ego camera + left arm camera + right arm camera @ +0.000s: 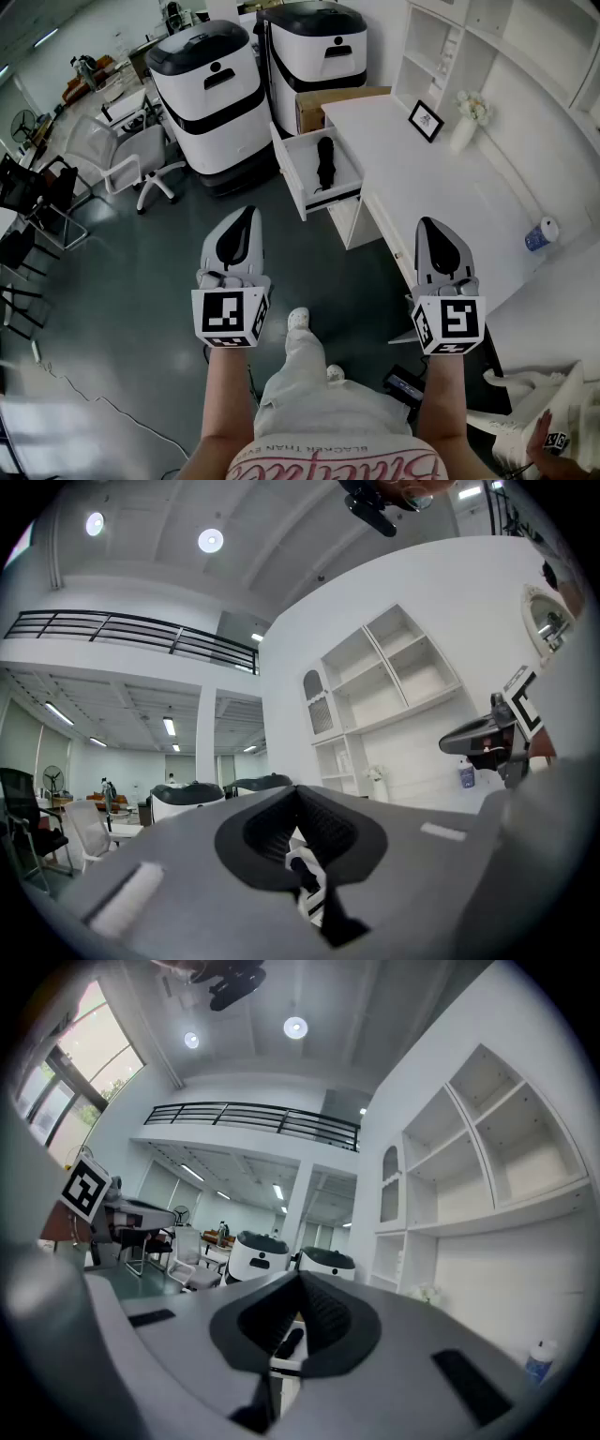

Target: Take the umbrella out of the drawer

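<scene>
Left claw (242,217), clenched empty like the right claw (433,230), looks nearer the umbrella (325,161) — lying end-on in the open drawer (349,169) ahead.

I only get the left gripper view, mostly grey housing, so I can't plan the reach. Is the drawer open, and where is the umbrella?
Observer: Open. The head view shows the white desk drawer pulled out, with the black folded umbrella lying lengthwise inside it.
Operator: Is either gripper at it?
Observer: No. The left hand-held gripper and the right hand-held gripper are both short of the drawer, touching nothing.
Operator: How do the right jaws stand?
Observer: In the right gripper view they are together, with nothing between them.
</scene>
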Tool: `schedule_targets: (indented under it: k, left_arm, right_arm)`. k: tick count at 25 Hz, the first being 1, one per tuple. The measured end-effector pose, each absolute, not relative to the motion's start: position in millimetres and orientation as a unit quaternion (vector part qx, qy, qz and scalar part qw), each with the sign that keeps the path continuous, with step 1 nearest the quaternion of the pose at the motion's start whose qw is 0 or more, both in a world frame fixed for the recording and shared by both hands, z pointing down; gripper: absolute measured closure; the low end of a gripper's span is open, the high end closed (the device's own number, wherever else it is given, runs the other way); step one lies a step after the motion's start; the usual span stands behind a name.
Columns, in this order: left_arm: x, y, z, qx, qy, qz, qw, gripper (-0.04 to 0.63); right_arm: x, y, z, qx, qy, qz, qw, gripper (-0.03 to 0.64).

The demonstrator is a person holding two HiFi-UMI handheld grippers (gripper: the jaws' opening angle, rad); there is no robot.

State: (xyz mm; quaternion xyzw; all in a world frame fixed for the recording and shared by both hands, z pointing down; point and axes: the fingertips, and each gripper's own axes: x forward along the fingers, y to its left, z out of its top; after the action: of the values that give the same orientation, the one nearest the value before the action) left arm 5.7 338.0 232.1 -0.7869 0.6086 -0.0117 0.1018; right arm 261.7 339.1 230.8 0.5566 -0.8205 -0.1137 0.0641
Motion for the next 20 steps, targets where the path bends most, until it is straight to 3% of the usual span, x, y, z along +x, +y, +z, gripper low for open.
schedule_targets:
  k: [20]
  left_arm:
    - [-61.3, 162.4, 249.2, -0.786, 0.613, -0.014, 0.076, 0.586]
  right_arm:
    - [195.1, 167.0, 244.3, 0.546, -0.829, -0.091, 0.076, 0.609]
